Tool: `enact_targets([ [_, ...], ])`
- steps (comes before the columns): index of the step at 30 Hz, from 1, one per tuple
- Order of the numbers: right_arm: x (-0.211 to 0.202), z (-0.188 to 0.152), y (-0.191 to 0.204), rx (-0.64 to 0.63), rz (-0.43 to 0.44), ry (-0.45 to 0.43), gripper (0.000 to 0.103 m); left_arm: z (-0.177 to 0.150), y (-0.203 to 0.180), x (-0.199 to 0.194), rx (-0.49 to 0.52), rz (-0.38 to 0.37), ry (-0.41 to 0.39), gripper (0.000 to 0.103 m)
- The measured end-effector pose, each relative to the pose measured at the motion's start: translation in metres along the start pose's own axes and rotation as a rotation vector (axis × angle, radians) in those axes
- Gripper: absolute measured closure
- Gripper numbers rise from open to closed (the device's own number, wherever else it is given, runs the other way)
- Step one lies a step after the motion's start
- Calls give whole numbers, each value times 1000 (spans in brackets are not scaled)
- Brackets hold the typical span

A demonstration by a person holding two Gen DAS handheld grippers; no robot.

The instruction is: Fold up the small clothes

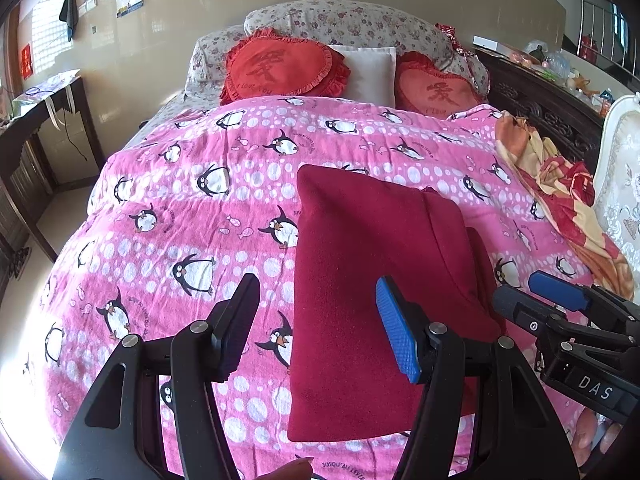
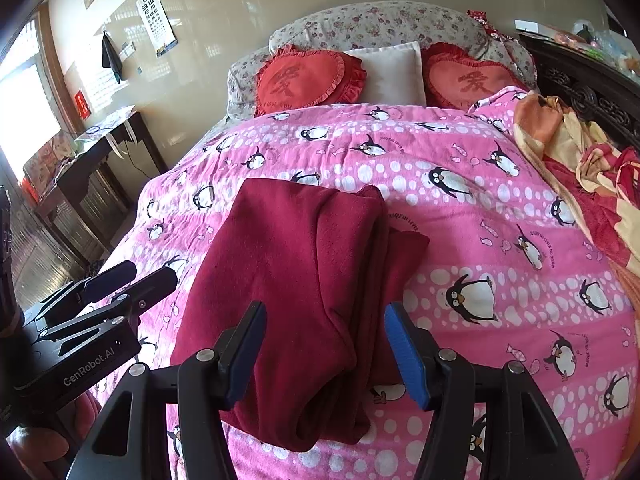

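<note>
A dark red garment (image 1: 360, 260) (image 2: 300, 248) lies folded into a long rectangle on the pink penguin blanket (image 1: 180, 220) (image 2: 480, 240) that covers the bed. My left gripper (image 1: 320, 328) hovers open over the garment's near left edge, with its blue pad above the cloth and its black finger above the blanket. My right gripper (image 2: 326, 352) stands open above the garment's near right part; the cloth lies beneath the gap and the pads do not press it. Each gripper shows in the other's view: the right gripper (image 1: 536, 300) and the left gripper (image 2: 134, 280).
Two red heart pillows (image 1: 280, 66) and a white pillow (image 1: 370, 70) lie at the head of the bed. A crumpled orange and red blanket (image 1: 560, 192) lies along the right edge beside a white chair (image 1: 624, 160). A dark table (image 1: 40, 120) stands at the left wall.
</note>
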State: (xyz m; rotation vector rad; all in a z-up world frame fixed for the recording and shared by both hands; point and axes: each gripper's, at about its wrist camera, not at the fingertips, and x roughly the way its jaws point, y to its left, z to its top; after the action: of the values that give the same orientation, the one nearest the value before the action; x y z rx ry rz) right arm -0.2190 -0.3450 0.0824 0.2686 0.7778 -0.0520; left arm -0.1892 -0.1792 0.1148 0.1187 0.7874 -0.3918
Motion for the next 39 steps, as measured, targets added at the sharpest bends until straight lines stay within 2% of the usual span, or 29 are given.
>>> enact_targets([
  [39,15,-4,11,9,12,45,44,-3,4,17,6,-11,41,42],
])
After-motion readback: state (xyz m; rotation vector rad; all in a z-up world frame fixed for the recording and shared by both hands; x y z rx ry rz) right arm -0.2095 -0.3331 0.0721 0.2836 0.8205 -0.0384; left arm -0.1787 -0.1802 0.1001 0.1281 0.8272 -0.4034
